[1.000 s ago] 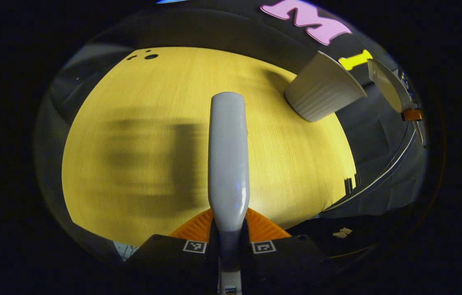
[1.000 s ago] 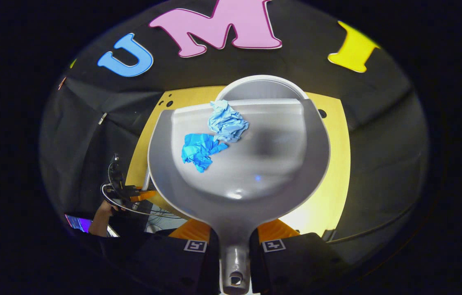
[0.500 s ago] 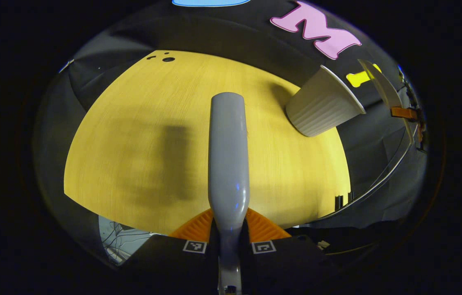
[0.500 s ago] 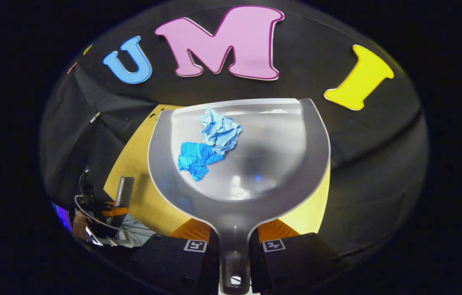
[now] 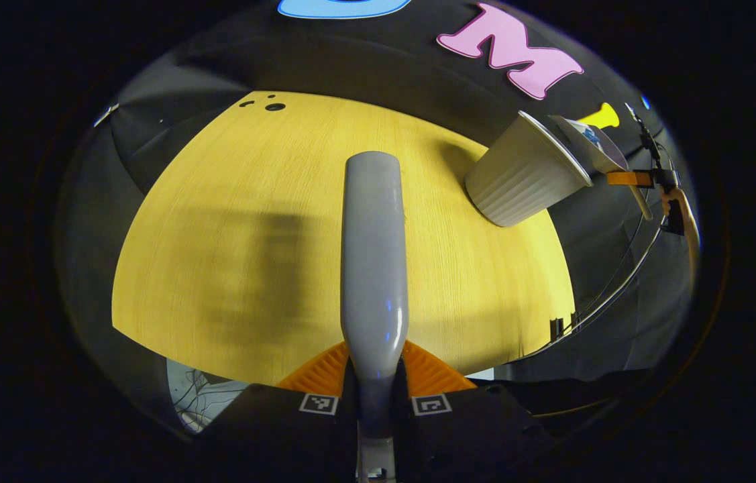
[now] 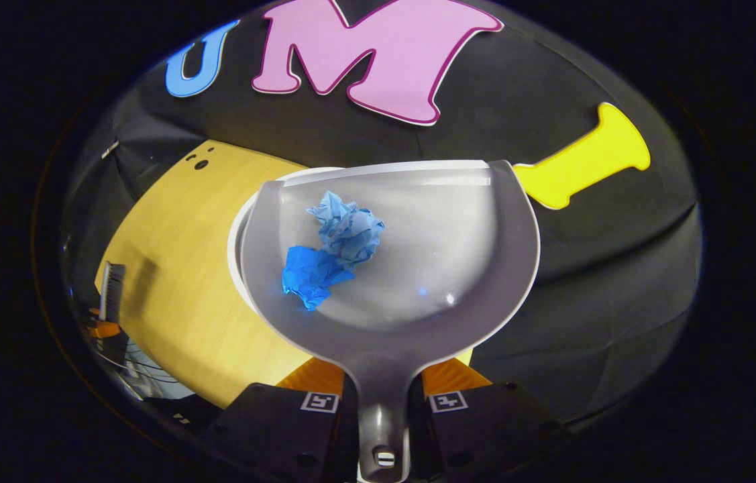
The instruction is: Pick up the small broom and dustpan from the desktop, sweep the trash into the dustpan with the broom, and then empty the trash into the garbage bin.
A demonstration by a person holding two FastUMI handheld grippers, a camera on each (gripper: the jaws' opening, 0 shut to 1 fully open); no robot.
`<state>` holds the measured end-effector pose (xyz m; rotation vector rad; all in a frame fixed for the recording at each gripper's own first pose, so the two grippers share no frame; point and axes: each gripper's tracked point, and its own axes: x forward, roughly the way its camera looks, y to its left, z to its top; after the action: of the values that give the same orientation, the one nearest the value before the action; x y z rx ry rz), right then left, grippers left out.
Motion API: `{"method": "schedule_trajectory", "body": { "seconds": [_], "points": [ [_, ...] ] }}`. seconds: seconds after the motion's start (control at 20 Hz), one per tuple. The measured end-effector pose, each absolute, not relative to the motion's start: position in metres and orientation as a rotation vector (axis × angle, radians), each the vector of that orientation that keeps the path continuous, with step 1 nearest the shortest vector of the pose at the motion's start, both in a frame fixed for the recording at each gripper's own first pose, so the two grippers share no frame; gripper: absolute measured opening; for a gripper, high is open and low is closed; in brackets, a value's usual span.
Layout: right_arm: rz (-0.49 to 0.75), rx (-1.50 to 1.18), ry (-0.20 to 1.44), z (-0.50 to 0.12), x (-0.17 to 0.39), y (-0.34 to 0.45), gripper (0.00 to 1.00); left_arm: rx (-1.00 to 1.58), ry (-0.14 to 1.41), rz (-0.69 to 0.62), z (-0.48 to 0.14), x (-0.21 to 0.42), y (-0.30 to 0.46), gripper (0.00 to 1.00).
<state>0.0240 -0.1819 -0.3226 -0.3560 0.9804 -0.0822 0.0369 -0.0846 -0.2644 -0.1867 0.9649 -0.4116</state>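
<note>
Emptying step: right gripper (image 6: 383, 402) clamped dustpan (image 6: 418, 268) handle, trash (image 6: 334, 251) aboard, over garbage bin (image 5: 525, 174); left gripper (image 5: 375, 402) clamped broom (image 5: 374, 255). Next: tip forward.

A recording booth, probably a lab set-up: black cloth wall (image 6: 606, 255) surrounds a bare wooden worktop (image 5: 230, 221), cables (image 5: 619, 282) trailing alongside.
</note>
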Motion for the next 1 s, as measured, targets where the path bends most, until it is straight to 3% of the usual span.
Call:
{"method": "schedule_trajectory", "body": {
  "seconds": [0.45,0.5,1.0],
  "points": [
    [-0.158,-0.779,0.878,-0.339,0.056,-0.195,0.34,-0.187,0.947,-0.400,-0.257,0.036,-0.074,0.25],
    [-0.169,-0.839,0.847,-0.338,0.058,-0.196,0.34,-0.186,0.947,-0.399,-0.256,0.035,-0.073,0.29],
    [-0.208,-1.411,0.554,-0.307,0.072,-0.190,0.33,-0.188,0.947,-0.413,-0.255,0.033,-0.072,0.25]
  ]
}}
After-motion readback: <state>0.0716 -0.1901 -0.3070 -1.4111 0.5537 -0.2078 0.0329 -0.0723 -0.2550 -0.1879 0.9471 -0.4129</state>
